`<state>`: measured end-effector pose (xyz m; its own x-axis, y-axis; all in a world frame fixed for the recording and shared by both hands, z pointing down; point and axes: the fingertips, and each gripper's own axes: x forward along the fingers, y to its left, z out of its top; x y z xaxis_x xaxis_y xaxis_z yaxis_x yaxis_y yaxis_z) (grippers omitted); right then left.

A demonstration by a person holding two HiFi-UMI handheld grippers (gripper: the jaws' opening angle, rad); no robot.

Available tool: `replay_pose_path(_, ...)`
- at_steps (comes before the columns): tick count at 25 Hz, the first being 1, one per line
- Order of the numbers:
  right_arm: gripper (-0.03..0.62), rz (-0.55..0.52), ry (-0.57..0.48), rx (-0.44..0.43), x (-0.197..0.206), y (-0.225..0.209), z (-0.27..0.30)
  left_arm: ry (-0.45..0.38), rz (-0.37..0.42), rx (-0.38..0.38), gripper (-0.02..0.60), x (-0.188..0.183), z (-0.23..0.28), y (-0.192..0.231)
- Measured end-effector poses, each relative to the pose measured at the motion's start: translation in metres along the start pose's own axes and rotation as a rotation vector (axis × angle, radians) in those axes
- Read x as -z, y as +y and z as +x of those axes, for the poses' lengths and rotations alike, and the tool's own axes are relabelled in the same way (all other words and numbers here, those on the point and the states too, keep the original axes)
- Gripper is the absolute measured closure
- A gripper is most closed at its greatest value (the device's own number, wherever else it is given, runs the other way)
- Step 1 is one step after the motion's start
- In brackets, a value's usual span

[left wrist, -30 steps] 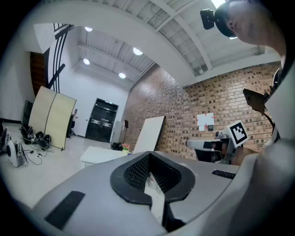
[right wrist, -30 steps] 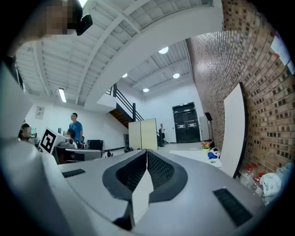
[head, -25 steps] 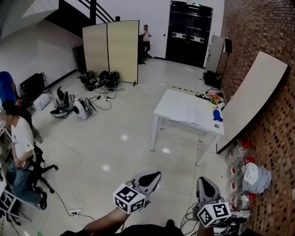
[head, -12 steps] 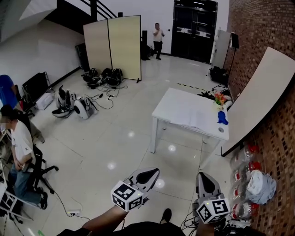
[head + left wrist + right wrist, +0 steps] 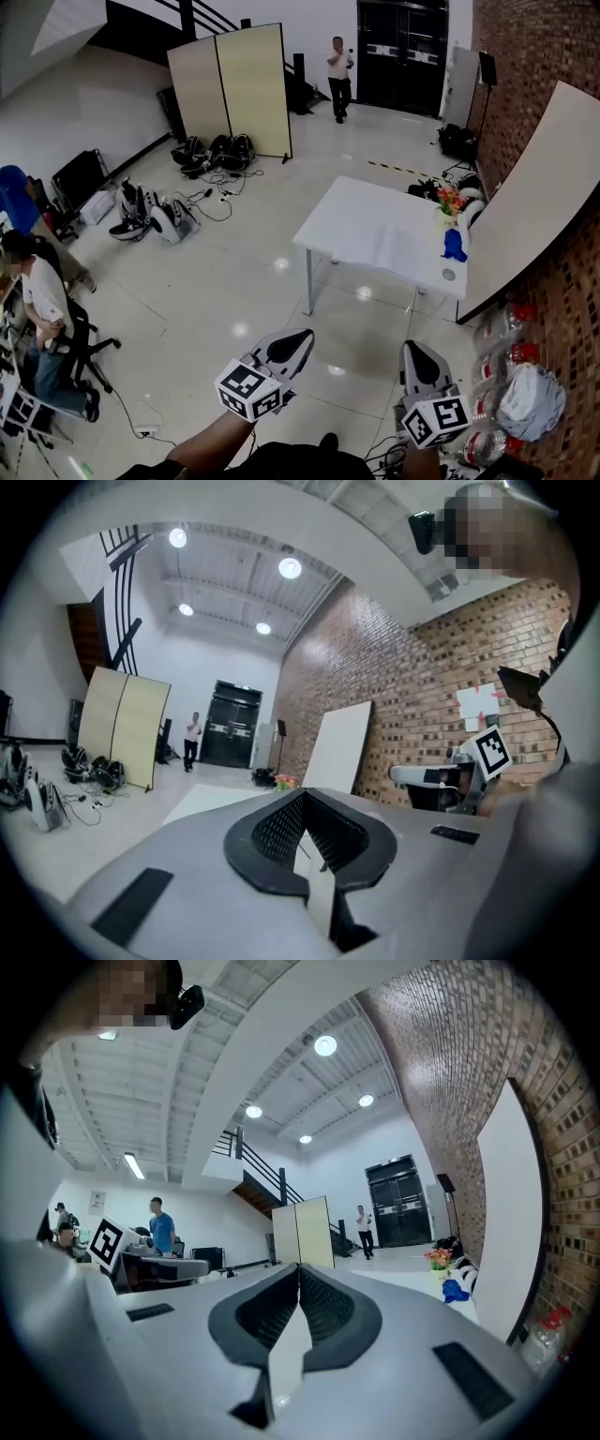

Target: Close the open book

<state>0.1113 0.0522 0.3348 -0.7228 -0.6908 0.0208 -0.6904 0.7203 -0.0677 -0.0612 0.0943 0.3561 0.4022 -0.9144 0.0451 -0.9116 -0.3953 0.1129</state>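
An open white book (image 5: 401, 246) lies flat on a white table (image 5: 347, 216) across the room, hard to tell apart from the tabletop. My left gripper (image 5: 302, 335) and right gripper (image 5: 415, 348) are held low in the head view, well short of the table and pointing toward it. In the left gripper view the left gripper (image 5: 302, 793) has its jaws together with nothing between them. The right gripper (image 5: 298, 1267) is likewise shut and empty. The table (image 5: 412, 1283) shows ahead in the right gripper view.
A blue object (image 5: 455, 244), a flower pot (image 5: 450, 200) and a small round thing (image 5: 448, 275) sit at the table's right end. A large board (image 5: 534, 187) leans on the brick wall. Bottles and a bag (image 5: 525, 394) lie at right; a seated person (image 5: 42, 300) at left.
Both grippers have travelled forward across the floor, and the table now appears nearer and larger. The person by the far doors has walked a little to the right.
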Motion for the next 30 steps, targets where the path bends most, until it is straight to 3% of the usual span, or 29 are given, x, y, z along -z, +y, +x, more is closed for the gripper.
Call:
replay_pose_path(5,0.591,0.012,-0.004,-0.020,0.005,-0.040,0.020,0.031,0.011,-0.025,0.588,0.006,0.035,0.001)
replay_pose_path(15,0.591,0.029,0.018,-0.028,0.013,-0.076,0.071,0.056,-0.011,-0.032,0.588,0.009,0.093,0.035)
replay_pose_path(21,0.591,0.015,0.050,-0.031,0.020,-0.083,0.133,0.047,-0.032,-0.028,0.588,0.010,0.125,0.091)
replay_pose_path(30,0.591,-0.018,0.062,0.055,0.009,-0.082,0.251,0.053,-0.036,0.075,0.588,-0.002,0.169,0.202)
